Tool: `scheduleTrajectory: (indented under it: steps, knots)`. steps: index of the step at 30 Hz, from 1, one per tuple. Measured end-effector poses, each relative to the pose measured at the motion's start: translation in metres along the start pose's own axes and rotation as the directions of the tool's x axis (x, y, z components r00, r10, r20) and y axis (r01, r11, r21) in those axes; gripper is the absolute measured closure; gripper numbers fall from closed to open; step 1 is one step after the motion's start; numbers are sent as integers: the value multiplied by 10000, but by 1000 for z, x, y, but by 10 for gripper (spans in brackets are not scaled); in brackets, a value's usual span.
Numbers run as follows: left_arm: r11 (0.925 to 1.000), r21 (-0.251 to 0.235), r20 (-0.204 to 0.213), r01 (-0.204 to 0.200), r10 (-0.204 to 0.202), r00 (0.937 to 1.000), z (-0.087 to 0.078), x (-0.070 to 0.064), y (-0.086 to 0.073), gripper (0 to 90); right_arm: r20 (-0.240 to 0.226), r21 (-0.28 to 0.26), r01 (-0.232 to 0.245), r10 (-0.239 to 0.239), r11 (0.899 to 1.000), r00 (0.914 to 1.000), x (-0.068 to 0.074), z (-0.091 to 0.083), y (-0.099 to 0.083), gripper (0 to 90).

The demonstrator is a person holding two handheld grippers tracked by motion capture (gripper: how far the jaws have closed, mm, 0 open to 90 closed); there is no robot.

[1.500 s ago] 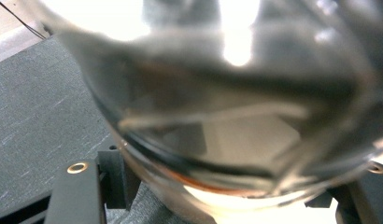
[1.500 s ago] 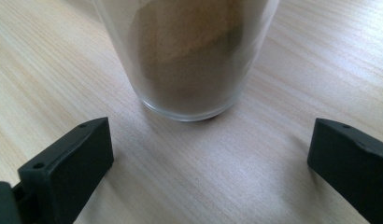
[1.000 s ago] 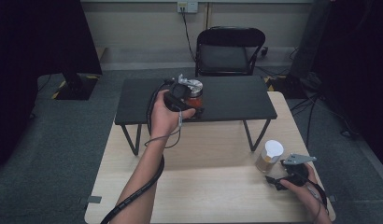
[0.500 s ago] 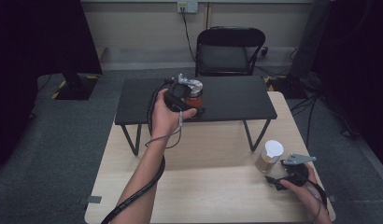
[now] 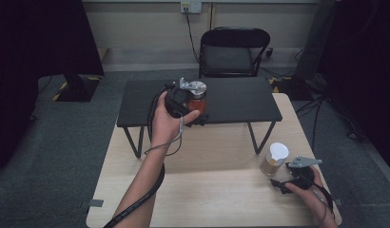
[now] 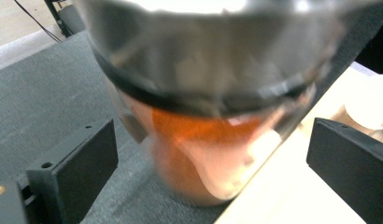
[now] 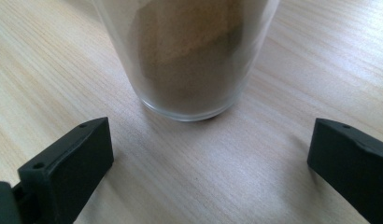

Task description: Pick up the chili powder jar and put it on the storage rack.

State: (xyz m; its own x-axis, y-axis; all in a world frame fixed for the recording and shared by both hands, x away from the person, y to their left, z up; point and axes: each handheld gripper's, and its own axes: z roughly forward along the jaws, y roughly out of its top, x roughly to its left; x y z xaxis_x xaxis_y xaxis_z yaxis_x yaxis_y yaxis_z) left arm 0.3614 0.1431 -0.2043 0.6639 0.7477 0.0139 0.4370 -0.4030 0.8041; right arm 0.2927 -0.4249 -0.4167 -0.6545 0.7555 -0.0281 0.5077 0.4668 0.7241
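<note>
A jar with a silver lid and orange contents point(image 5: 198, 97) stands near the front edge of a low black stand point(image 5: 240, 102). My left gripper point(image 5: 197, 111) is open around it: in the left gripper view the jar point(image 6: 199, 121) sits between the two spread jaws, with a gap on each side. A glass jar with a white lid and brown contents point(image 5: 275, 159) stands on the wooden table point(image 5: 207, 190) at the right. Just short of it, my right gripper point(image 5: 280, 177) is open, and the jar's base point(image 7: 189, 70) lies just beyond its jaws.
The black stand sits on thin legs across the far half of the wooden table. Behind it is a black folding chair point(image 5: 231, 52). Cables trail from both grippers. Grey carpet lies around the table, with dark equipment at the left and right.
</note>
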Motion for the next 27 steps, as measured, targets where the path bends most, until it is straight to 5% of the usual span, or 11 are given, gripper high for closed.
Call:
scheduleTrajectory:
  steps: [27]
  knots:
    - [9986,-465,390,-258,276,9989,-20,-14,-40,40,-4,14,-5,5,10000,10000,0,0,0,0]
